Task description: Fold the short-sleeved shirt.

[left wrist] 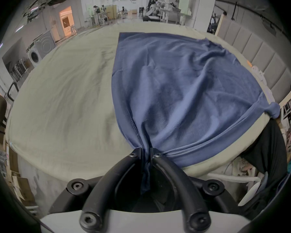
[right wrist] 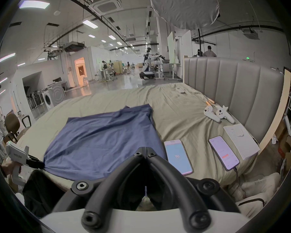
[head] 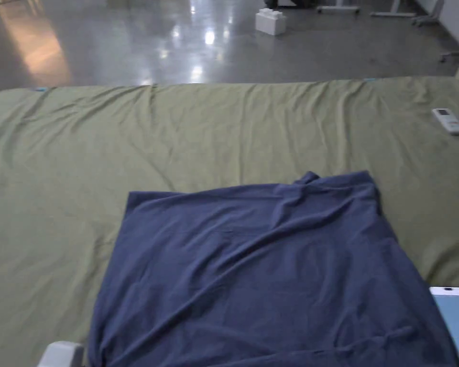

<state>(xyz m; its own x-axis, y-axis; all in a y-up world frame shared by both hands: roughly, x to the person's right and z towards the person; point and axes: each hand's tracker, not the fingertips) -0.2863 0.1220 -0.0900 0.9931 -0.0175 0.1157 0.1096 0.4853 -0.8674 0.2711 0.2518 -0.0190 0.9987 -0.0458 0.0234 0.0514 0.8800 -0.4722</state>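
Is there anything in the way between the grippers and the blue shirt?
Nothing visible. The left hand-held gripper already pinches the blue shirt at its near corner. The right hand-held gripper is shut at the shirt's near edge; a phone lies just beside.

head: high, looking down | gripper views: low at near edge, facing across | shared: shirt [head: 252, 267]

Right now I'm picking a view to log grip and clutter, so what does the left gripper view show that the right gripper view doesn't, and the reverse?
Left gripper view: the left gripper with both jaws pinched on the blue shirt at its near hem corner.

Right gripper view: the right gripper with its tips together, two lit phones, a white booklet and white controllers by the headboard.

Both: the shirt spread on the olive sheet.
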